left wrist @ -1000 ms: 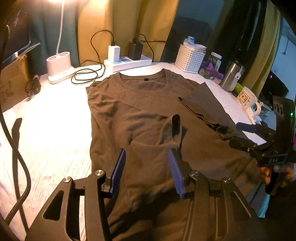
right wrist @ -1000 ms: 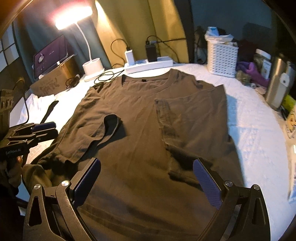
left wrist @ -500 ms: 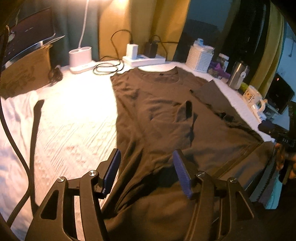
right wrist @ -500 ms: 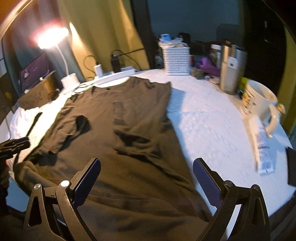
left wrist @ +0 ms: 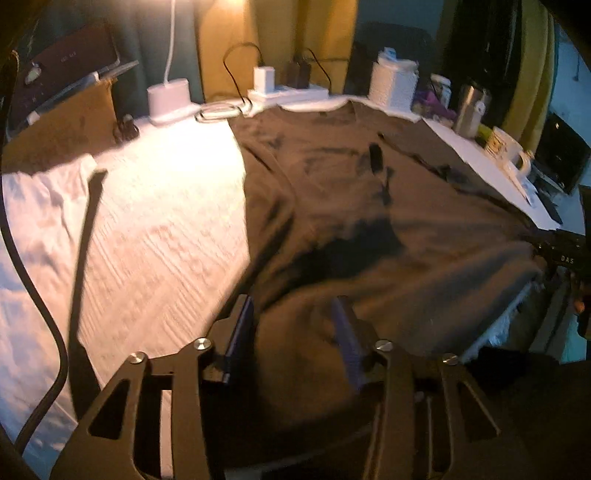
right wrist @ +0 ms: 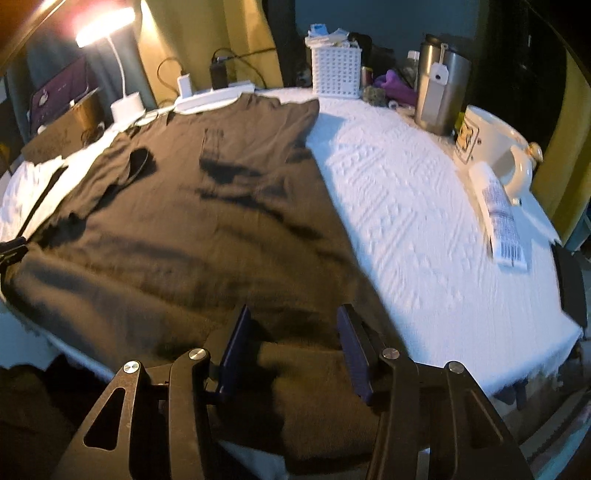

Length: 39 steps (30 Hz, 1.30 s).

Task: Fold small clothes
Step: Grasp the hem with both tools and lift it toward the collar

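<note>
L wrist view: we see our left gripper (left wrist: 295, 332) low over the near hem of the brown T-shirt (left wrist: 369, 206), which lies flat on the white tablecloth (left wrist: 159, 221), collar at the far end by the white power strip (left wrist: 288, 94). Its jaws have just been closing, and a raised ridge of hem cloth sits between the blue pads (left wrist: 242, 332); the view is blurred, so we can't tell whether the pads press it yet. Both sleeves are folded inward onto the shirt body. Far left stands a lamp base (left wrist: 168, 98), w/ a cardboard box (left wrist: 62, 125) beside it; far right a white basket (left wrist: 393, 86), a steel tumbler (left wrist: 472, 110) and a mug (left wrist: 508, 149). At the right edge we catch the tip of our right gripper (left wrist: 561, 247) at the shirt's near right corner, jaws not readable from there. R wrist view: the right gripper (right wrist: 295, 347) sits at the near right corner of the T-shirt (right wrist: 207, 206), where the hem hangs over the table edge. Its jaws have just been closing too and stand partway apart, w/ a fold of hem between the pads (right wrist: 352, 347), a gap showing on each side. To the right the tablecloth (right wrist: 406, 221) is bare up to a tube (right wrist: 500, 218) lying next to the mug (right wrist: 487, 140); the tumbler (right wrist: 441, 92) and basket (right wrist: 336, 70) stand farther back, the lit lamp (right wrist: 105, 26) far left.
</note>
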{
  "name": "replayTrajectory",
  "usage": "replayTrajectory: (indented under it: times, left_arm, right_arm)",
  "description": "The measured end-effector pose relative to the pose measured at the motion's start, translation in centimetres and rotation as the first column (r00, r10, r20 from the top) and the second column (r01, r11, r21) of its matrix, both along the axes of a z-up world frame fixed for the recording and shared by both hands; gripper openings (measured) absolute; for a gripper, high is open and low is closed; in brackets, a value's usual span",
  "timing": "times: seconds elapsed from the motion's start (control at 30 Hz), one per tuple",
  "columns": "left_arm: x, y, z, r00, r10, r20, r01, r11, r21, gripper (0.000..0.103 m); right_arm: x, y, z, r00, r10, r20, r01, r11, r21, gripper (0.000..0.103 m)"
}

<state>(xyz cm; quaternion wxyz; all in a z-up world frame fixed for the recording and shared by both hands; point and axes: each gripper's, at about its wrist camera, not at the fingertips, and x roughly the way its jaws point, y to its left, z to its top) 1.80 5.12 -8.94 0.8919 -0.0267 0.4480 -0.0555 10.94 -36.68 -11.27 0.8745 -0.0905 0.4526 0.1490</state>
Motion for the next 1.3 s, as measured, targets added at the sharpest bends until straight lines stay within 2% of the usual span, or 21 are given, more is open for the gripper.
replayTrajectory:
  times: [0.2, 0.43, 0.6, 0.83, 0.93, 1.0, 1.07, 1.17, 1.3]
  left_arm:
    - [-2.3, -0.4, -0.5, 0.999, -0.023, -0.026, 0.023, 1.000, -0.018, 0.041]
    - [-3.9, 0.5, 0.2, 0.997, -0.046, -0.060, 0.040, 0.994, -0.099, 0.042]
    - [-4.6, 2.4, 2.3, 1.000, 0.010, -0.006, -0.011, 0.992, -0.128, 0.042]
    - [-2.8, 4.8, 2.7, 0.994, 0.099, 0.055, -0.089, 0.983, -0.158, 0.042]
    - [-1.9, 3.7, 2.0, 0.996, 0.065, 0.062, -0.058, 0.992, -0.109, 0.042]
    - [-1.8, 2.5, 1.2, 0.998, 0.011, 0.057, -0.008, 0.998, -0.057, 0.041]
    - [-1.9, 1.5, 0.3, 0.999, -0.028, 0.033, 0.029, 0.999, -0.018, 0.015]
    - [-2.7, 0.4, -0.7, 0.998, -0.068, 0.012, 0.068, 0.998, 0.004, 0.013]
    - [-3.5, 0.4, -0.6, 0.998, -0.061, 0.021, 0.061, 0.998, 0.002, 0.013]
  right_arm:
    - [-2.3, -0.4, 0.2, 1.000, -0.006, 0.015, 0.006, 1.000, -0.001, 0.051]
    - [-3.3, -0.6, 0.5, 1.000, -0.006, 0.008, 0.006, 1.000, 0.009, 0.051]
    - [-3.3, -0.9, 1.7, 1.000, -0.008, 0.030, 0.008, 1.000, 0.012, 0.051]
    - [-0.8, -0.2, 2.1, 0.998, 0.011, 0.069, -0.014, 0.999, 0.036, 0.051]
    - [-0.2, 0.5, 1.6, 0.997, 0.040, 0.063, -0.043, 0.998, 0.052, 0.051]
    - [-0.1, 1.0, 0.9, 0.997, 0.059, 0.043, -0.061, 0.998, 0.036, 0.051]
    - [-0.5, 1.3, 0.1, 0.997, 0.071, 0.031, -0.071, 0.997, 0.014, 0.051]
    - [-1.6, 1.4, -0.1, 0.996, 0.074, 0.048, -0.074, 0.997, -0.002, 0.051]
    - [-2.2, 1.6, -0.1, 0.995, 0.078, 0.054, -0.076, 0.997, -0.027, 0.051]
